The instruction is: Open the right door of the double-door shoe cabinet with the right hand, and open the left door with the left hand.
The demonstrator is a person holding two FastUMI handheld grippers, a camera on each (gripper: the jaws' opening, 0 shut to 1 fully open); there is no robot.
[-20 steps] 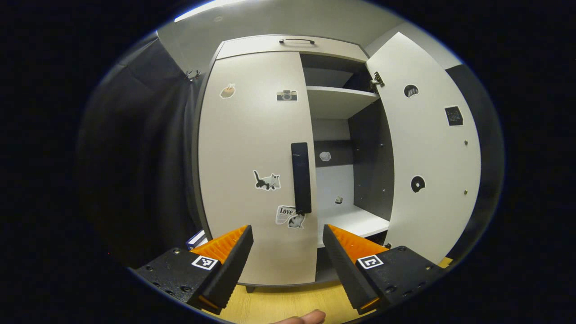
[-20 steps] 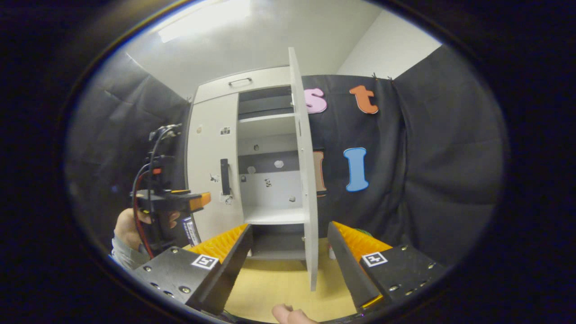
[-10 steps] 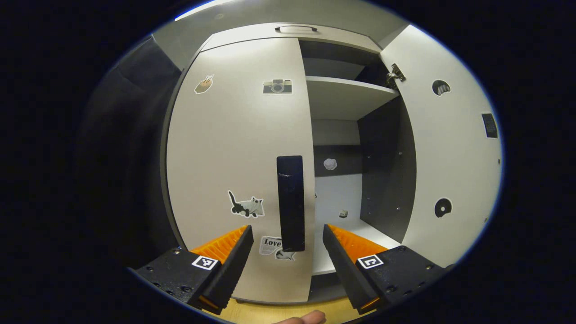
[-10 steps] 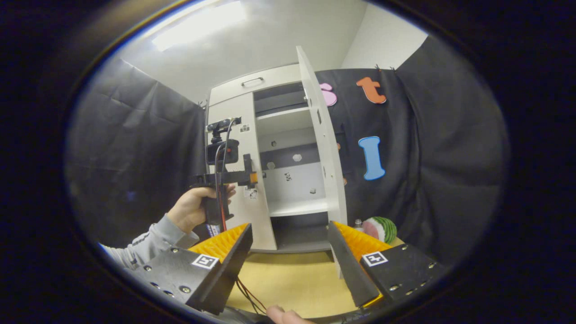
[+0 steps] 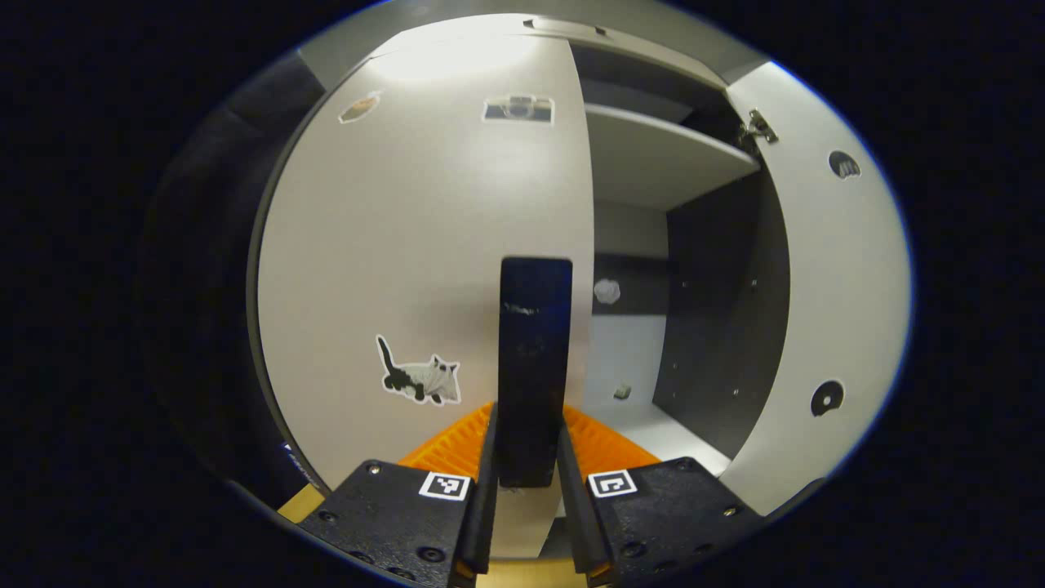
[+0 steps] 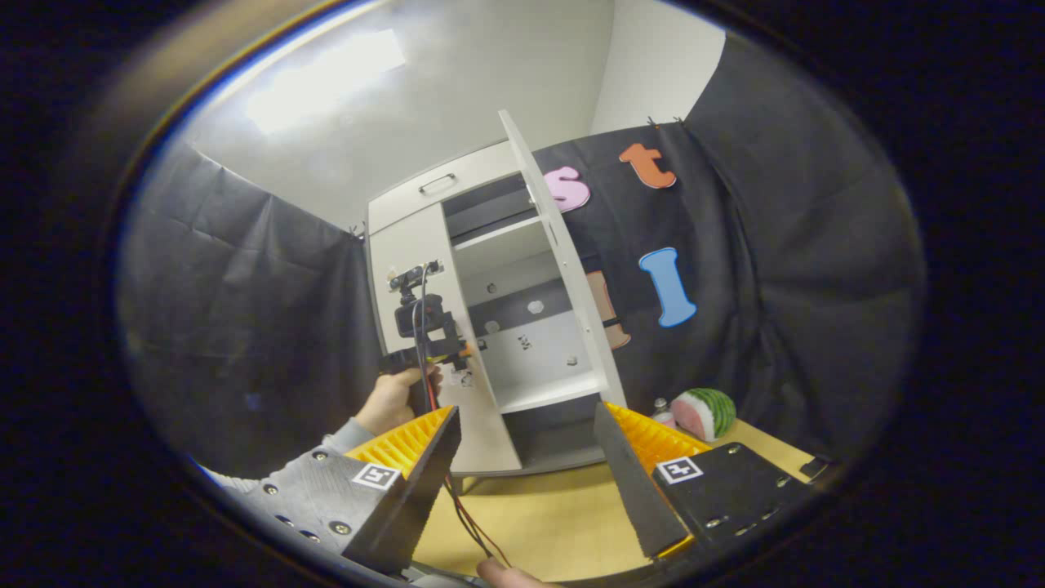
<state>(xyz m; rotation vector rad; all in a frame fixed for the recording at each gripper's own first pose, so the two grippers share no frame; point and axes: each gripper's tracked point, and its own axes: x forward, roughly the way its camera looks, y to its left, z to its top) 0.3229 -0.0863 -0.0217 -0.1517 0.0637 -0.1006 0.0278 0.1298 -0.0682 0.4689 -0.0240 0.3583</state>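
- The left tongs [image 5: 526, 490] are nearly closed, both fingers pressed on the lower end of the black handle [image 5: 535, 367] of the left door [image 5: 424, 269].
- The left door lies flush with the cabinet [image 6: 457, 327], not yet swung out; its handle runs upright along the door's right edge.
- In the right gripper view the left tongs [image 6: 461, 351] show far off at that handle, held by a hand [image 6: 400, 400] in a grey sleeve.
- The right tongs [image 6: 526, 457] are wide open and hold nothing, well back from the cabinet above the desk [image 6: 539, 523].
- The right door [image 5: 824, 327] stands wide open, showing white shelves [image 5: 661, 159] and a dark inner wall.
- A cat sticker [image 5: 418, 377] sits on the left door, left of the handle.
- A watermelon slice [image 6: 706, 412] lies on the desk to the right of the cabinet.
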